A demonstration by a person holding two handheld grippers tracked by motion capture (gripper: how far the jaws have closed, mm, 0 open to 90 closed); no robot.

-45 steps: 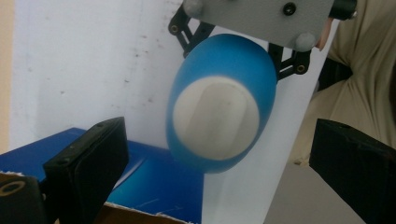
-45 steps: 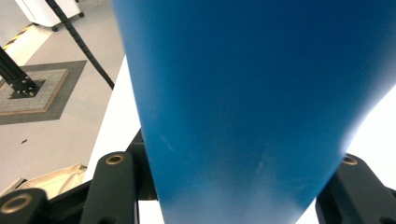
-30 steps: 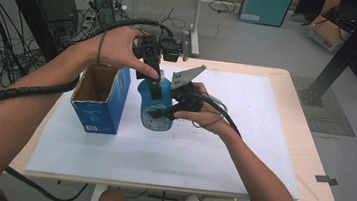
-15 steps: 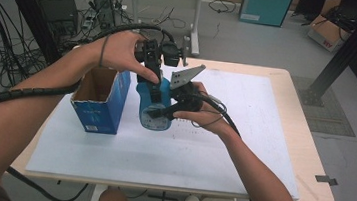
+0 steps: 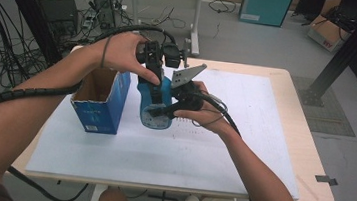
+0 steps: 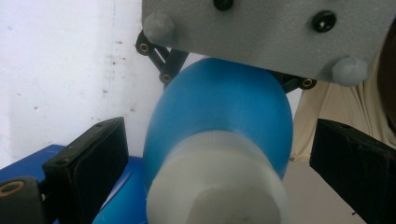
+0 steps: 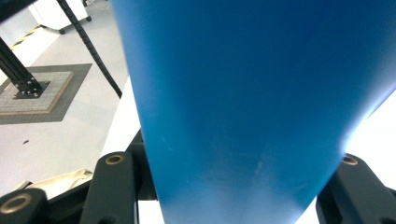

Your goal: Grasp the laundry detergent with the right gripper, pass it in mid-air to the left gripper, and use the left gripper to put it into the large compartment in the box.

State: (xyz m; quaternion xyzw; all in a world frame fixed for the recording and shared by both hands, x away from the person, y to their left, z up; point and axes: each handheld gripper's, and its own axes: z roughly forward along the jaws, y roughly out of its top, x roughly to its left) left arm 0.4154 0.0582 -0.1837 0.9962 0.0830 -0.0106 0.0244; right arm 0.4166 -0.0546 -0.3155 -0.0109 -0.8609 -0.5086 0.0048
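Observation:
A blue bottle [image 5: 157, 109] with a white cap [image 6: 217, 182] is held tilted above the white sheet [image 5: 243, 137], beside an open blue carton [image 5: 101, 106]. My right gripper [image 5: 166, 110] comes in from the right and is shut on the bottle's body [image 7: 243, 102]; its grey plate [image 5: 187, 75] sticks up behind. My left gripper [image 5: 156, 94] reaches down from above onto the bottle's cap end. In the left gripper view its jaws stand open on either side of the cap, with a gap on each side of my left gripper [image 6: 219, 168].
The carton stands upright with its flaps open at the sheet's left edge. The wooden table [image 5: 306, 159] reaches past the sheet on the right. Cables [image 5: 21, 95] trail off the left side; desks and boxes stand on the floor behind.

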